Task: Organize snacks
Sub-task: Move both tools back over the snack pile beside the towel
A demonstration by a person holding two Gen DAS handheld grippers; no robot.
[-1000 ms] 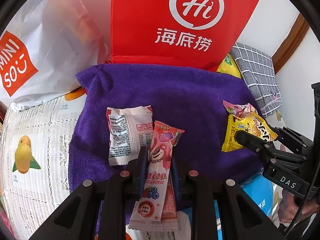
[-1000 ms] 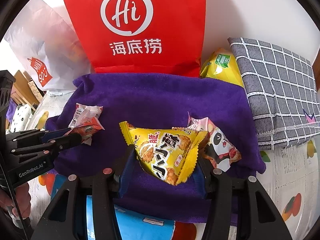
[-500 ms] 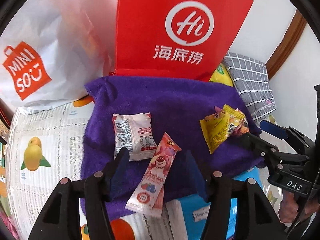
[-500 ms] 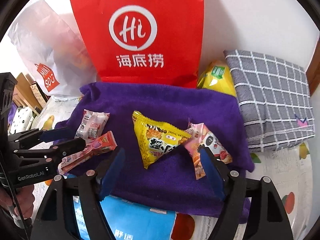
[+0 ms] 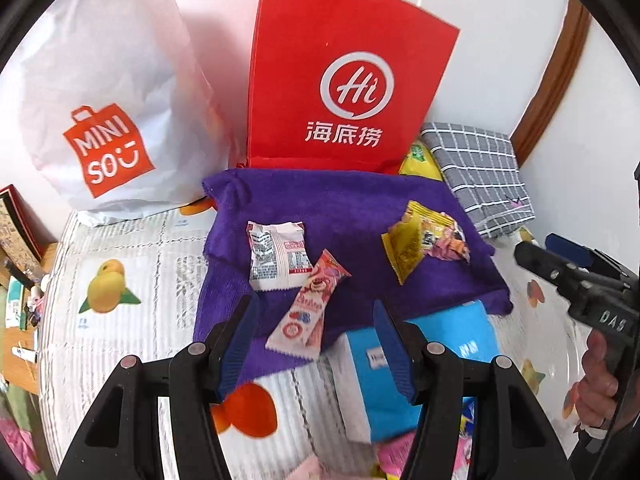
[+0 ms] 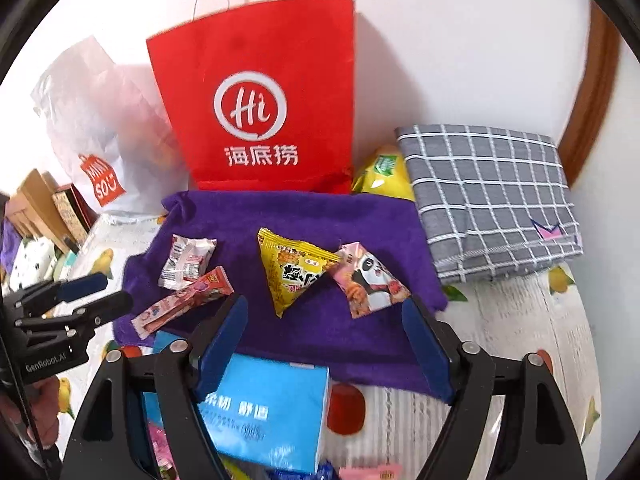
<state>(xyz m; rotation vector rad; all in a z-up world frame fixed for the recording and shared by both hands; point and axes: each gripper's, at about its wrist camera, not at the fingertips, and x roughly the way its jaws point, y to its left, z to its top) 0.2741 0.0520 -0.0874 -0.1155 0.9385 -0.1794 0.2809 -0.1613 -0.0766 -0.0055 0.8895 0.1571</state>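
Note:
Several snack packs lie on a purple towel [image 5: 340, 200] [image 6: 320, 216]: a white pack [image 5: 278, 254] [image 6: 186, 256], a long pink bar [image 5: 308, 308] [image 6: 184, 302], a yellow triangular pack [image 5: 408, 244] [image 6: 292, 268] and a pink panda pack [image 5: 452, 242] [image 6: 370, 280]. My left gripper [image 5: 314, 340] is open and empty, just in front of the pink bar. My right gripper [image 6: 324, 336] is open and empty, in front of the yellow and panda packs.
A red paper bag [image 5: 344, 80] [image 6: 260, 96] and a white MINISO bag [image 5: 104, 120] stand behind the towel. A grey checked cloth [image 6: 488, 196] lies right, a yellow-green pack [image 6: 382, 176] beside it. A blue tissue box [image 6: 264, 412] [image 5: 400, 372] sits close in front.
Both grippers opened, letting go of the pink bar and the yellow pack onto the towel, then pulled back and up away from them.

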